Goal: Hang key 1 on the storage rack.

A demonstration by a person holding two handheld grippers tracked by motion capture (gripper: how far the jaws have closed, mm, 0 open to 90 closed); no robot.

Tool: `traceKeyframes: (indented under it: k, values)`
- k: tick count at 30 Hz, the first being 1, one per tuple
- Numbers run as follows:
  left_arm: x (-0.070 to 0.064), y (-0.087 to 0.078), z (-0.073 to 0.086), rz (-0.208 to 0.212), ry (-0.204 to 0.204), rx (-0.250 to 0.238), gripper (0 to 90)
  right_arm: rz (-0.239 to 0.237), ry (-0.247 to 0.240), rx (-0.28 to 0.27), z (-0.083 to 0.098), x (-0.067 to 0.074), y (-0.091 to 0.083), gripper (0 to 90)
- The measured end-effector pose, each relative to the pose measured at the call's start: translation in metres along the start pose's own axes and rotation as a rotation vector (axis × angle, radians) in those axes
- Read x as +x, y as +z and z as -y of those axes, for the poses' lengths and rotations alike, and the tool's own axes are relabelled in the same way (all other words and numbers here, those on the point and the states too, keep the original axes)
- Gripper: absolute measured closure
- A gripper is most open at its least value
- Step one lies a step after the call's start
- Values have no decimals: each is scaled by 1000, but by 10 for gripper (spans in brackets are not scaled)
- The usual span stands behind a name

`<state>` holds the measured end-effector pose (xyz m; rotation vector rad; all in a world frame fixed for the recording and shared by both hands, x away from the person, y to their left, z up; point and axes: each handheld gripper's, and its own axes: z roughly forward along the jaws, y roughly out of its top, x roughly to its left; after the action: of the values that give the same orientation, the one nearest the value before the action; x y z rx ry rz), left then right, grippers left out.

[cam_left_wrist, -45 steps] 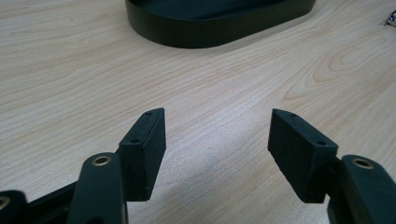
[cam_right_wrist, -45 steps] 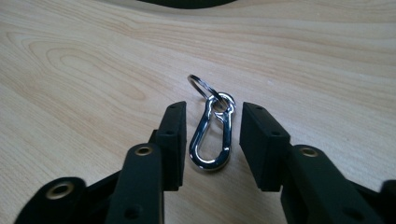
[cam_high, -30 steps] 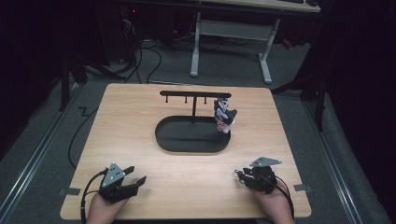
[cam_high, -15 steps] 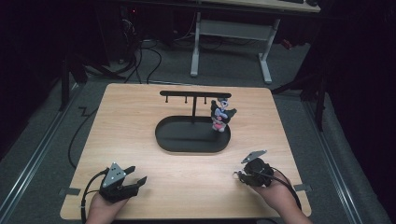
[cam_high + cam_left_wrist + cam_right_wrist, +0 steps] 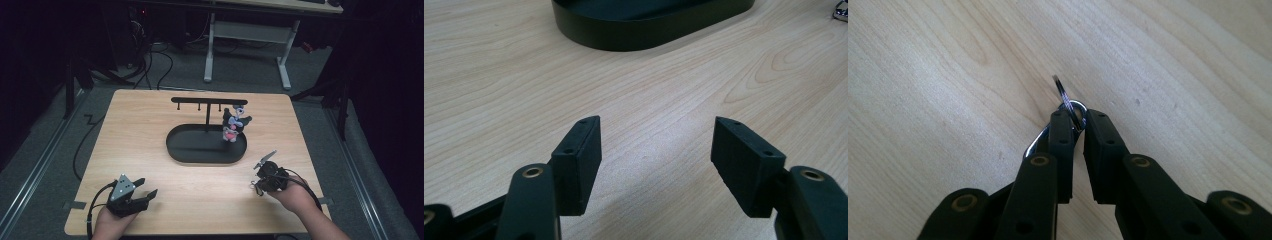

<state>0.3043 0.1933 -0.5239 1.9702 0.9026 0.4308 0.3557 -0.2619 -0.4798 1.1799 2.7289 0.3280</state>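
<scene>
1. The right gripper [image 5: 256, 186] is lifting off the table [image 5: 150, 130], jaws just closing on a metal key ring [image 5: 1068, 102], near the black hook stand [image 5: 206, 144]
2. Left gripper [image 5: 145, 192] is gaping empty
3. Next, probably hooking the ring needs careful alignment

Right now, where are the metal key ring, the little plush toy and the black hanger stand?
metal key ring [image 5: 1064, 92], right gripper view, on the ring loop above the jaw tips.
plush toy [image 5: 233, 125], high view, on its body.
black hanger stand [image 5: 207, 100], high view, on the top crossbar.
</scene>
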Motion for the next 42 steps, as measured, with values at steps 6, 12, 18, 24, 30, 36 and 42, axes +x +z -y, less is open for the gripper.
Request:
traceKeyframes:
  k: [6, 12, 18, 24, 30, 36, 42]
  values:
    - [-1, 1, 0, -1, 3, 1, 376, -30, -6, 30, -5, -5, -3, 866]
    - [0, 1, 1, 0, 3, 3, 376, -48, 1, 43, -9, -8, -2, 867]
    - [0, 1, 1, 1, 1, 5, 376, -80, 18, 43, -11, -10, -1, 886]
    - [0, 2, 1, 2, 4, 6, 376, -81, 28, 46, -12, -9, 2, 886]
    - [0, 2, 1, 1, 2, 6, 376, -73, 24, 43, -13, -9, 2, 888]
    - [0, 1, 1, 0, 3, 4, 376, -67, 25, 48, -15, -9, 5, 887]
    - [1, 1, 1, 0, -2, 4, 376, -59, 20, 41, -15, -8, 3, 892]
